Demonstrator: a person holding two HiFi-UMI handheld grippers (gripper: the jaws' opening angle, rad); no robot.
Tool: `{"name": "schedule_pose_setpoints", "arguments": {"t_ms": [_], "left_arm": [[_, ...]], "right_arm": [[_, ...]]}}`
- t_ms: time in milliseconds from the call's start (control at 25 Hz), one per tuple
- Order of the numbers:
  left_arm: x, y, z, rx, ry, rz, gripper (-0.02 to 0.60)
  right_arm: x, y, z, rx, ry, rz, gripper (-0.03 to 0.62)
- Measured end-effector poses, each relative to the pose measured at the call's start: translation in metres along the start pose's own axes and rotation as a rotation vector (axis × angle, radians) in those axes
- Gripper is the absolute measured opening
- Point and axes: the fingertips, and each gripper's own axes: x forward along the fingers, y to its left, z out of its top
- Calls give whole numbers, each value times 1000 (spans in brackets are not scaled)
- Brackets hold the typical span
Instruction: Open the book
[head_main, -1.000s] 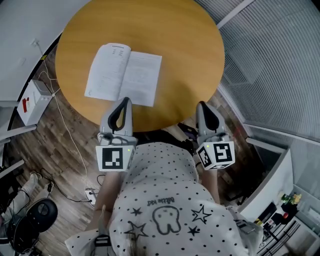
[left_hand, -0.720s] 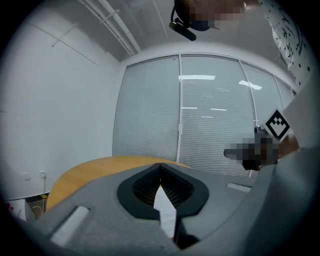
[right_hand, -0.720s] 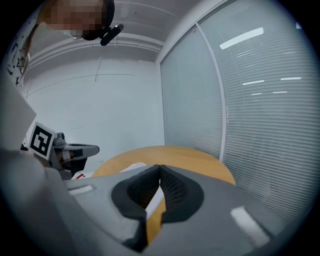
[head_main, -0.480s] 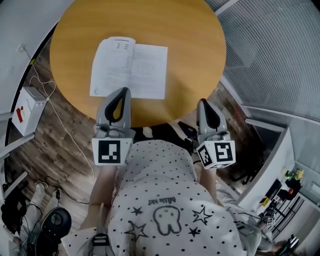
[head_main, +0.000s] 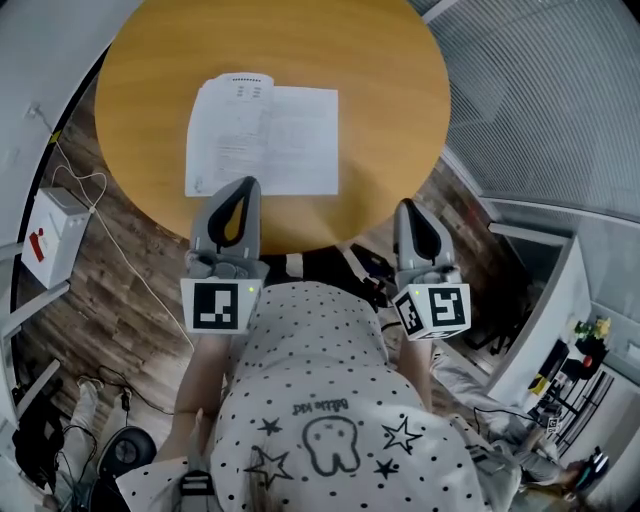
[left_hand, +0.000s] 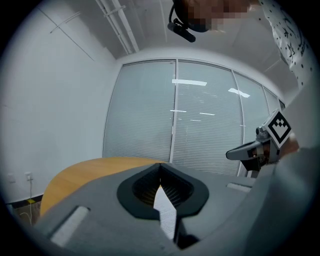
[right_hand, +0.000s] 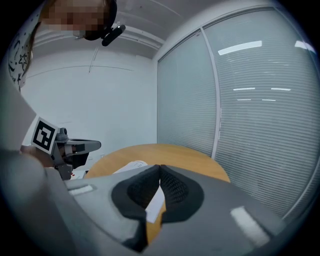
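Note:
The book lies open and flat on the round wooden table, white pages up. My left gripper hangs shut and empty at the table's near edge, its tips just short of the book's near margin. My right gripper is also shut and empty, off the table's near right rim. In the left gripper view the jaws meet at the tips, with a strip of the book showing behind them. In the right gripper view the jaws touch too, and the book lies ahead on the left.
A white box and loose cables lie on the wood floor left of the table. Glass walls with blinds run along the right. The person's dotted shirt fills the lower middle of the head view.
Both grippers have shifted slightly along the table's near edge and turned a little. The book now sits squarer in the view. Both stay shut and empty.

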Motion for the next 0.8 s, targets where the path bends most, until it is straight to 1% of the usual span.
{"name": "schedule_pose_setpoints", "arguments": {"t_ms": [120,240,320,560,800], "left_arm": [[1,0,-1,7,12,-13,11],[4,1,1,-2,0,-22,11],[5,3,-1,-6,-6,-21,11],[2,12,-11,-16,27,-21,11],[-1,20,-16,-36,25,-15,11]], "right_arm": [[-1,-3,1,-5,5,-9,5],[-1,-5,1,-12,14,-19,5],[-1,-4,-1,-18,21,-21,5],[-1,-1,-2,-25,41,-28,5],[-5,-2,-7,-29,46,-41,5]]}}
